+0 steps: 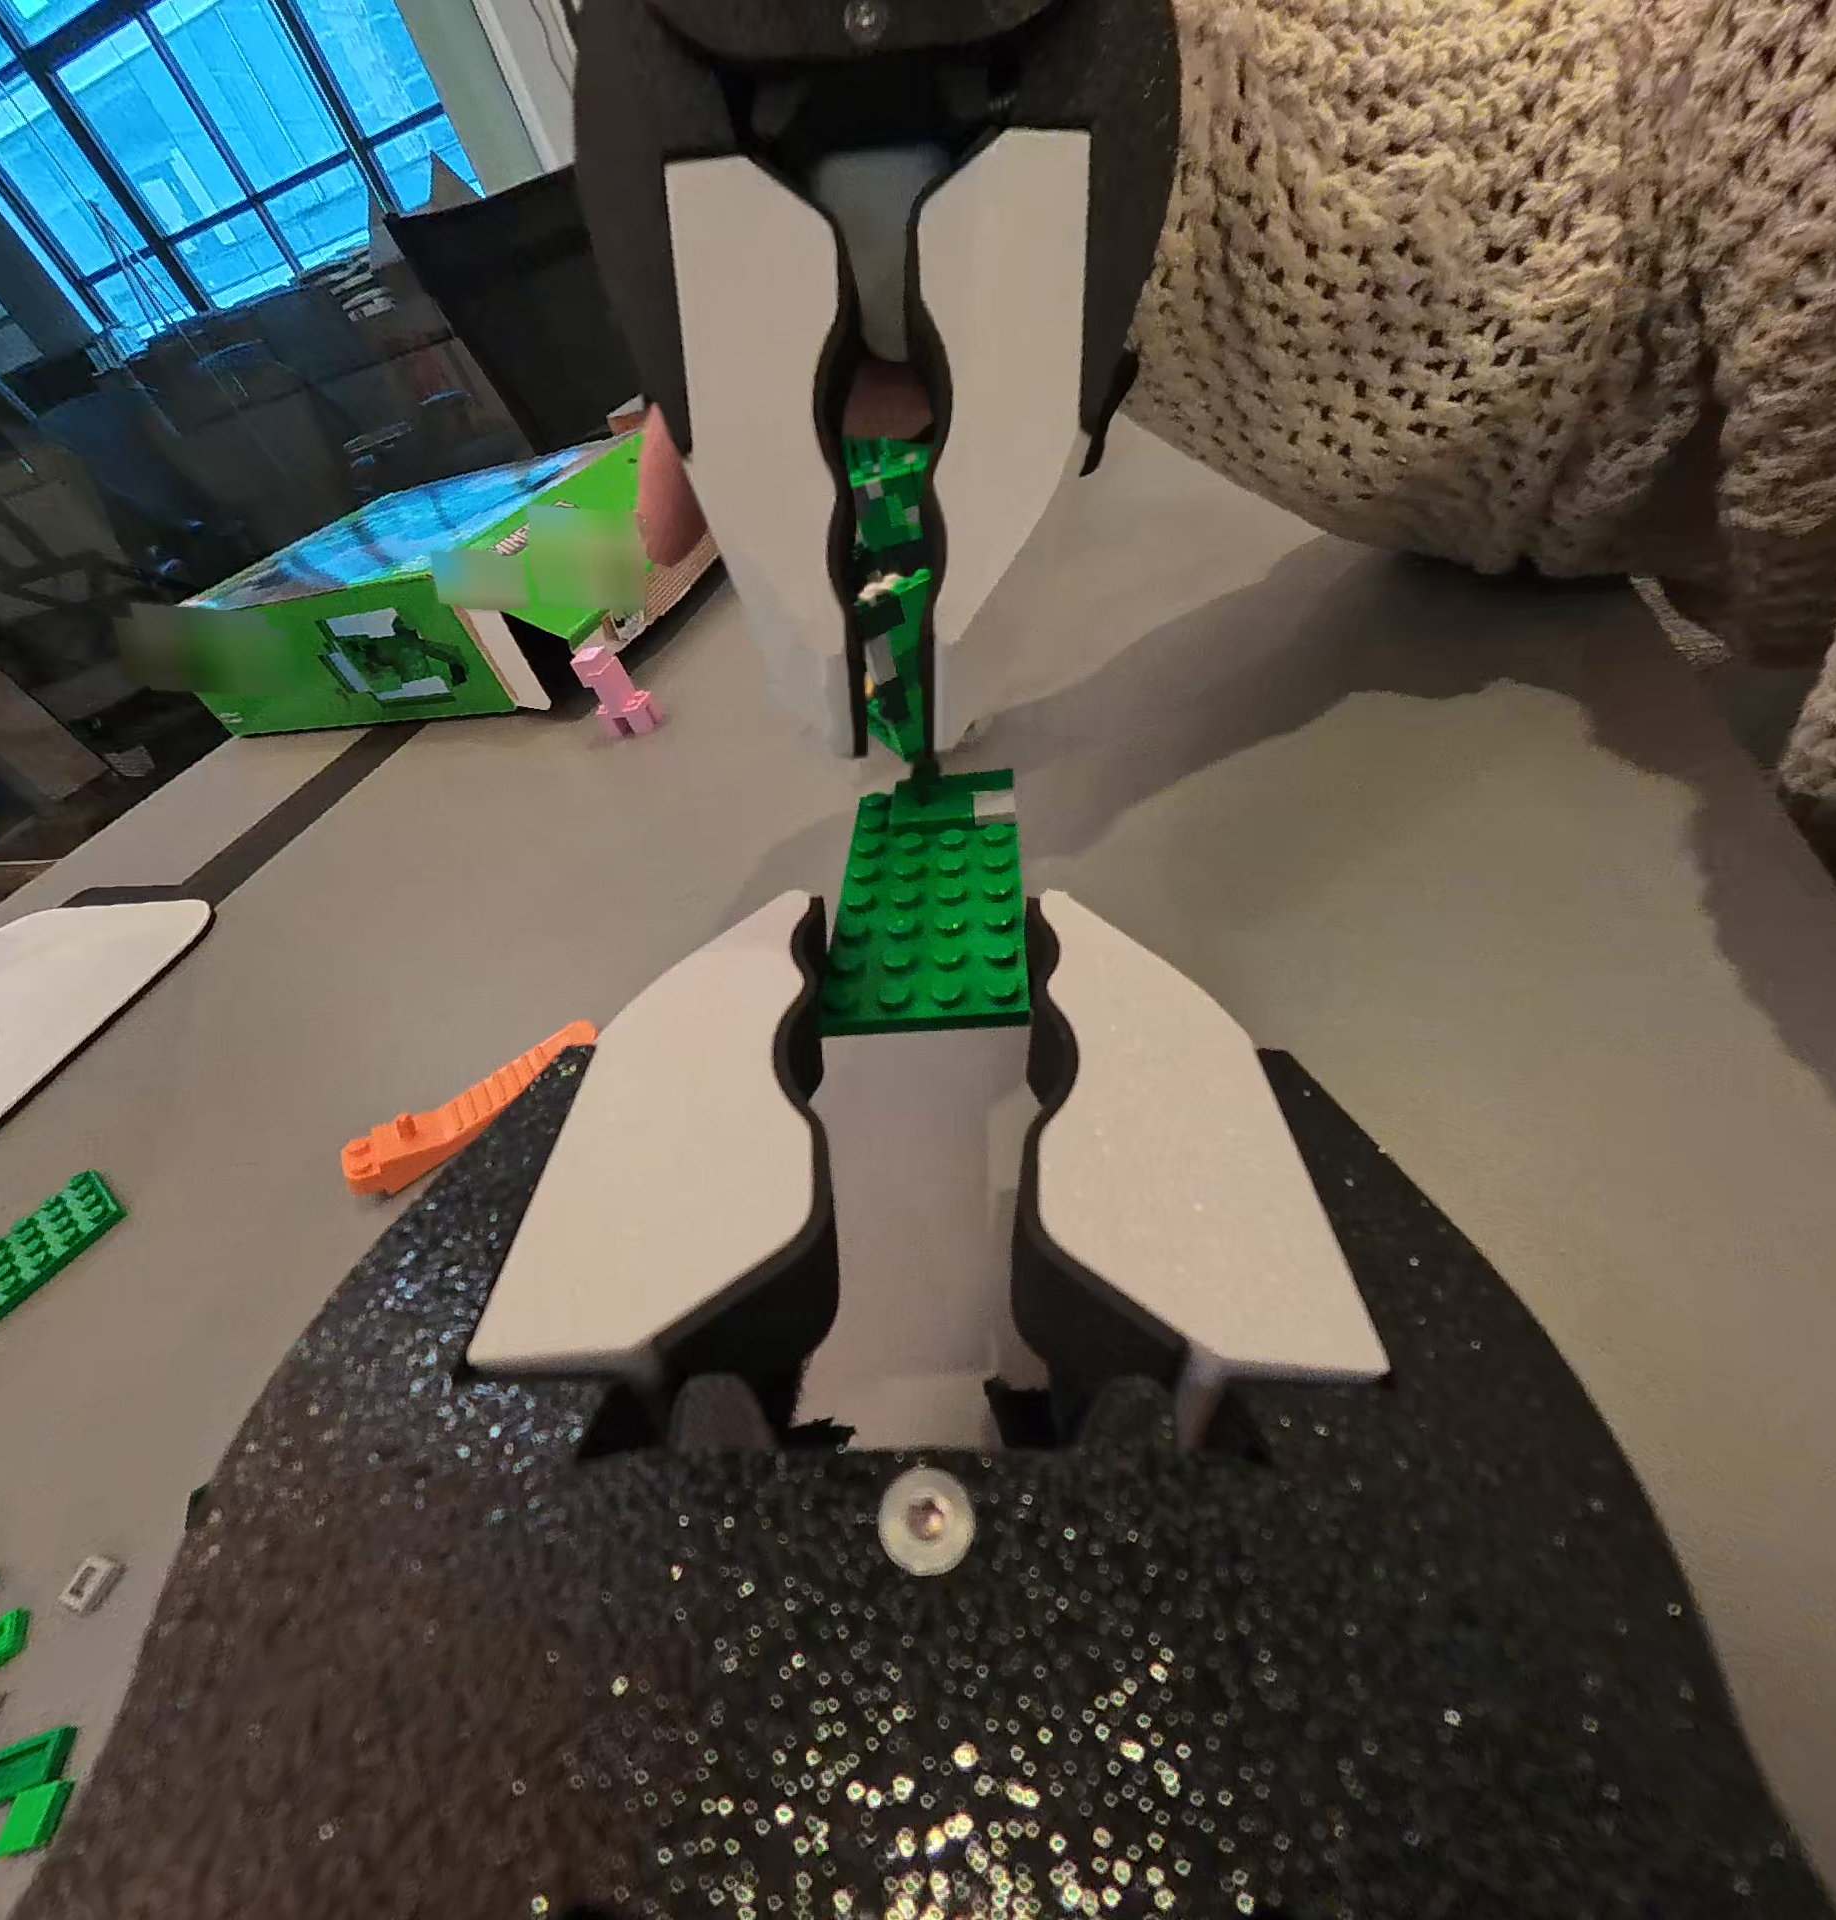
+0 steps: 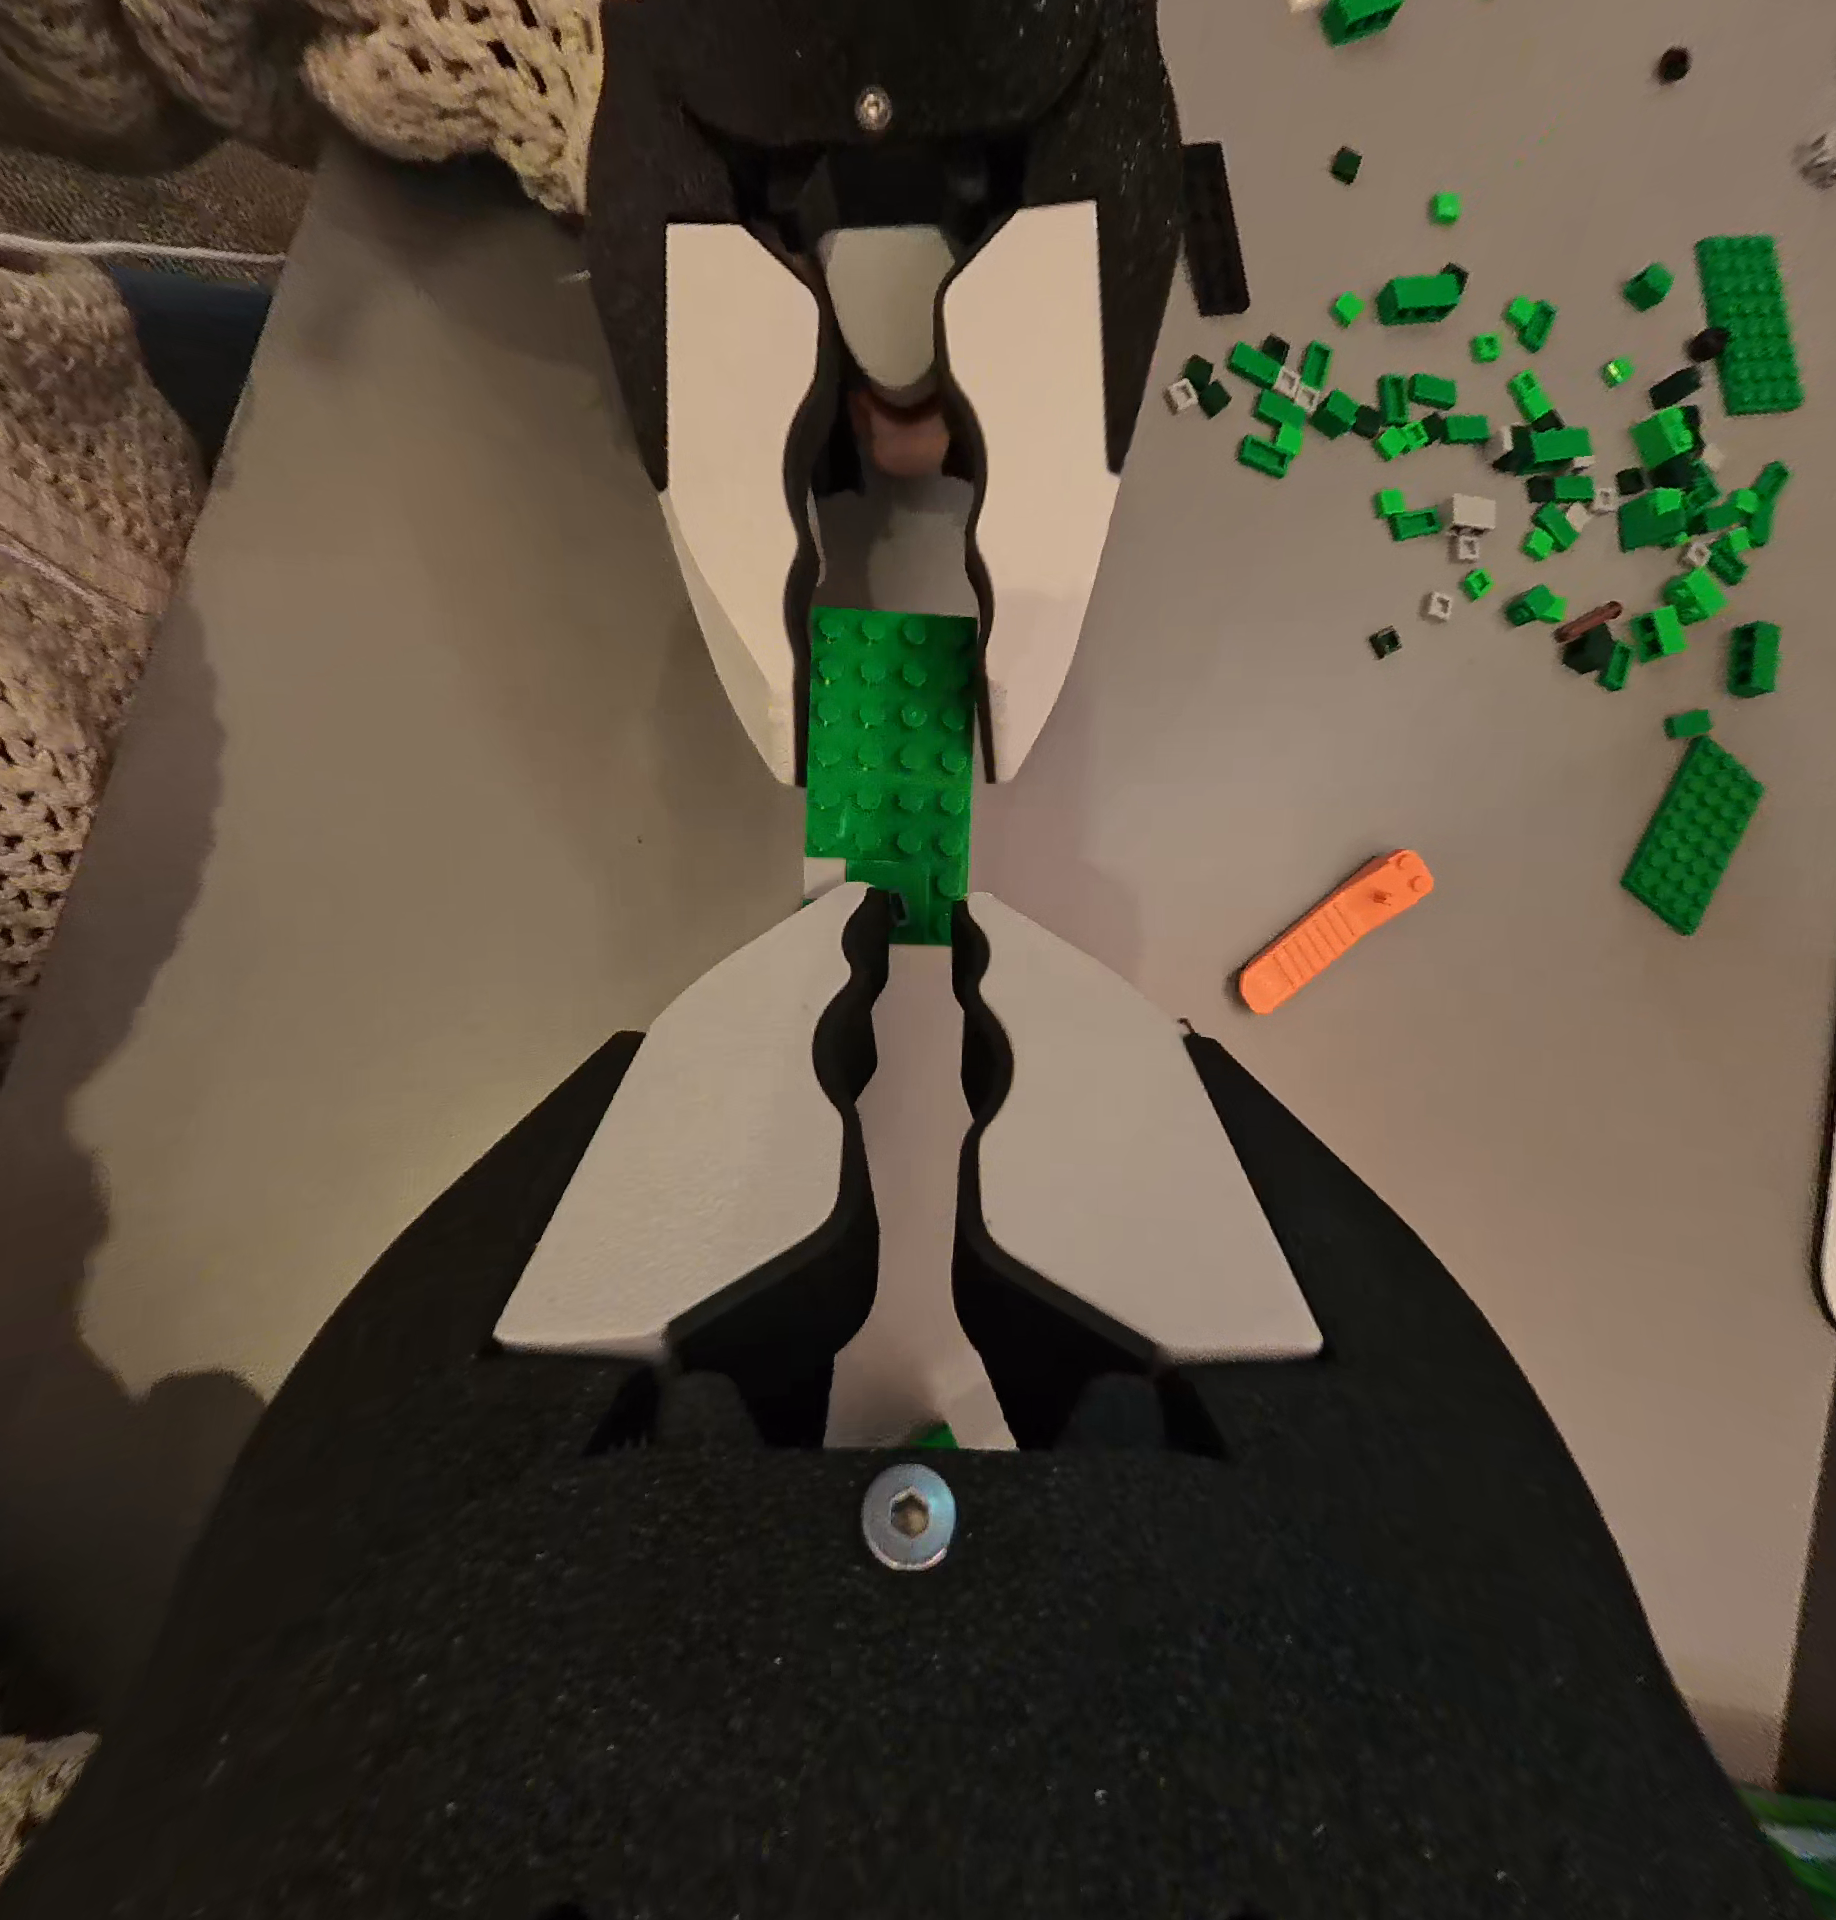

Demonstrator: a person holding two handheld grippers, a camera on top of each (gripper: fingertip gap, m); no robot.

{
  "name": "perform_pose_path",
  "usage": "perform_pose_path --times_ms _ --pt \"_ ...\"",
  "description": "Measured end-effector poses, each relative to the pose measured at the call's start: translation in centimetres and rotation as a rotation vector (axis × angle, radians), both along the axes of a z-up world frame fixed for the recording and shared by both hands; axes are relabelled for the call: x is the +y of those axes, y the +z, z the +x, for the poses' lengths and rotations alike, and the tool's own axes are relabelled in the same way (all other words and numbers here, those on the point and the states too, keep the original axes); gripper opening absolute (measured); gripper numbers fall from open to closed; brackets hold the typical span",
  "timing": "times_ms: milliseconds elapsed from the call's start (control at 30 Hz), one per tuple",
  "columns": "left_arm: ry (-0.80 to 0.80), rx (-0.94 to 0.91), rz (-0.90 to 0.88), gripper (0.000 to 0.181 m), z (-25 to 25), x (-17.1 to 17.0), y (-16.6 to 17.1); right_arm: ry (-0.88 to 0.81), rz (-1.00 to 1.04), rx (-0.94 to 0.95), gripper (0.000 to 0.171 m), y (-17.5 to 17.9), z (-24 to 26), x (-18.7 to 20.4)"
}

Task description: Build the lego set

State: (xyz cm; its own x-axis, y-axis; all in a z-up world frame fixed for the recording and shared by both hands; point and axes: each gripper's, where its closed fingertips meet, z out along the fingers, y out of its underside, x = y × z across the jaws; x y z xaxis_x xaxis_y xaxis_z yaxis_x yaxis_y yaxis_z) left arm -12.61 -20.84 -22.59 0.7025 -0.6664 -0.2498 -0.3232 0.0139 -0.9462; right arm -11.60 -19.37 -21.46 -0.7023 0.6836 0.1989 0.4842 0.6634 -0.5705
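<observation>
A green studded baseplate (image 1: 929,935) lies on the grey table. My left gripper (image 1: 929,909) is shut on its near end, one finger on each long side. It also shows in the right wrist view (image 2: 893,774), clamped on the plate (image 2: 888,727). My right gripper (image 1: 893,743) comes in from the far side, shut on a tall mottled green and grey lego figure (image 1: 893,603). The figure's lower end sits at a small green and grey piece (image 1: 955,805) on the plate's far end. In the right wrist view the right gripper (image 2: 914,904) has narrow jaws with the green figure (image 2: 924,920) between them.
A pile of loose green bricks (image 2: 1568,457) and two green plates (image 2: 1693,831) (image 2: 1750,322) lie to one side. An orange brick separator (image 1: 467,1122) (image 2: 1329,935) is nearby. A green box (image 1: 374,623), a pink figure (image 1: 623,696), a white board (image 1: 62,977) and beige knitted fabric (image 1: 1516,260) border the table. The grippers are tip to tip, or close to it. From either gripper's tips it is about 15 cm to the orange brick separator (image 2: 1329,935). Look for it in the left wrist view (image 1: 475,1100) too.
</observation>
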Motion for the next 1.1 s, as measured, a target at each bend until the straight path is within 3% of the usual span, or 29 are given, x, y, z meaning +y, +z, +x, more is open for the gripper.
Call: perform_pose_path --times_ms 433,700,1100 --pt "-0.021 -0.002 -0.001 0.035 0.2 -0.3 0.1 0.042 -0.038 0.053 0.01 -0.1 1.2 -0.6" --pt "-0.032 -0.008 0.0 0.036 0.3 -0.5 0.2 0.128 0.072 0.101 0.004 -0.6 1.3 -0.8" --pt "-0.032 0.004 0.004 0.036 0.4 -0.6 0.1 0.025 -0.063 0.063 0.0 -0.7 0.7 -0.9"
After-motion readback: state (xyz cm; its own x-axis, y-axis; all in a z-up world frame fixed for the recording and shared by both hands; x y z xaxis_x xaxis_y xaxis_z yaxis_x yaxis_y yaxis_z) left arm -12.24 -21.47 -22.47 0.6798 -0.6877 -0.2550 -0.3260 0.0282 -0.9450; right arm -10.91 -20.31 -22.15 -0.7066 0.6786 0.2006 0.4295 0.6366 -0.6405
